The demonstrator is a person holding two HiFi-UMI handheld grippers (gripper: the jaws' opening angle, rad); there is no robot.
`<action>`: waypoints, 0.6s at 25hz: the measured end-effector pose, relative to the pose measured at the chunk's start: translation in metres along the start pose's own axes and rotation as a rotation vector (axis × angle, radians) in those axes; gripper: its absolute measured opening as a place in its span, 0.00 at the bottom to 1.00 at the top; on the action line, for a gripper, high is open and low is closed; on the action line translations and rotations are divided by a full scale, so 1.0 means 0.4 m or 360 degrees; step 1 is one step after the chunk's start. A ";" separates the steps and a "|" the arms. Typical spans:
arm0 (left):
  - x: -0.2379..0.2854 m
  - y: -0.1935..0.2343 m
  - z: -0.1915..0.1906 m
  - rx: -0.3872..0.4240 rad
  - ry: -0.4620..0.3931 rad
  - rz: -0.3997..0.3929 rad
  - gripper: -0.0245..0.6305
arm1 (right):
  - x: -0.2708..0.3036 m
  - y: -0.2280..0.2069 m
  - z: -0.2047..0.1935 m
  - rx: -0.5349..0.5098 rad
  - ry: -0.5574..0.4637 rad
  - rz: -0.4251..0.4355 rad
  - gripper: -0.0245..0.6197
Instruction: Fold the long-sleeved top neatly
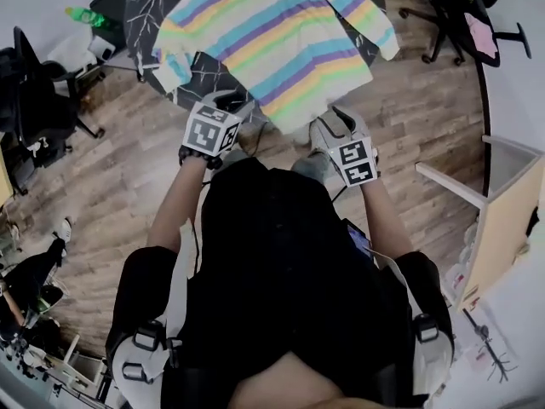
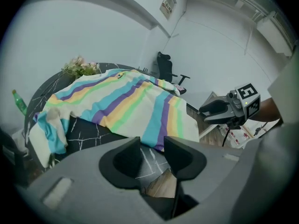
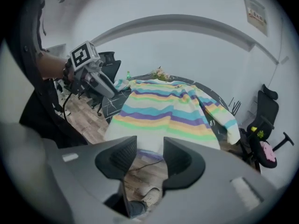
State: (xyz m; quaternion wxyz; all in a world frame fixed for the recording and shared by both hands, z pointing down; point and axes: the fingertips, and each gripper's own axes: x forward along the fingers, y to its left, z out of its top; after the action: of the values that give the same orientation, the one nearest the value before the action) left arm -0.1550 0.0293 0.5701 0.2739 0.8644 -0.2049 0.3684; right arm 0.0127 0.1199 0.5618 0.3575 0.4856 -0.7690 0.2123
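- We see the striped top (image 1: pixel 281 41) spread face-down or face-up, we cannot tell which, across a dark round bench (image 1: pixel 149 7) with thin white lines on it.
- Its pale hem lies toward the person and hangs a little over the near edge of the bench.
- In the head view one sleeve reaches out to the right, while the other lies bunched on the bench at the left.
- The left tool (image 2: pixel 152 155) has its jaws partly apart and holds nothing; between them we see only bare bench and wooden floor (image 1: pixel 128 169).
- It hovers near the bench edge, just beside the left corner of the hem and apart from the cloth.
- The right tool (image 3: pixel 149 157) also stands open and empty, with floor and a shoe showing through the gap.
- It points at the middle of the hem and is short of touching it.
- Both tools slope downward, side by side in front of the person.
- A green bottle (image 2: pixel 18 101) and a bunch of flowers (image 2: pixel 81 66) sit at the far side of the bench.
- An office chair (image 2: pixel 166 69) stands beyond it.
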 end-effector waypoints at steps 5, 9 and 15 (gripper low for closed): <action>0.043 -0.113 -0.013 -0.0289 -0.0075 0.0261 0.29 | -0.041 -0.208 -0.029 -0.0265 -0.0004 0.0179 0.32; 0.082 -0.203 -0.069 -0.0496 -0.0105 0.0446 0.29 | -0.037 -0.350 -0.084 -0.0404 0.0036 0.0274 0.31; 0.120 -0.283 -0.134 -0.0569 -0.0014 0.0674 0.33 | 0.014 -0.432 -0.126 -0.0685 0.0121 0.0350 0.31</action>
State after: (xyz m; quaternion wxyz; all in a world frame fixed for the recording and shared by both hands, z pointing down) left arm -0.0892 0.1420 0.6006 0.3381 0.7418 -0.4441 0.3717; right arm 0.1839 0.0748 0.5954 0.4560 0.3033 -0.8308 0.0993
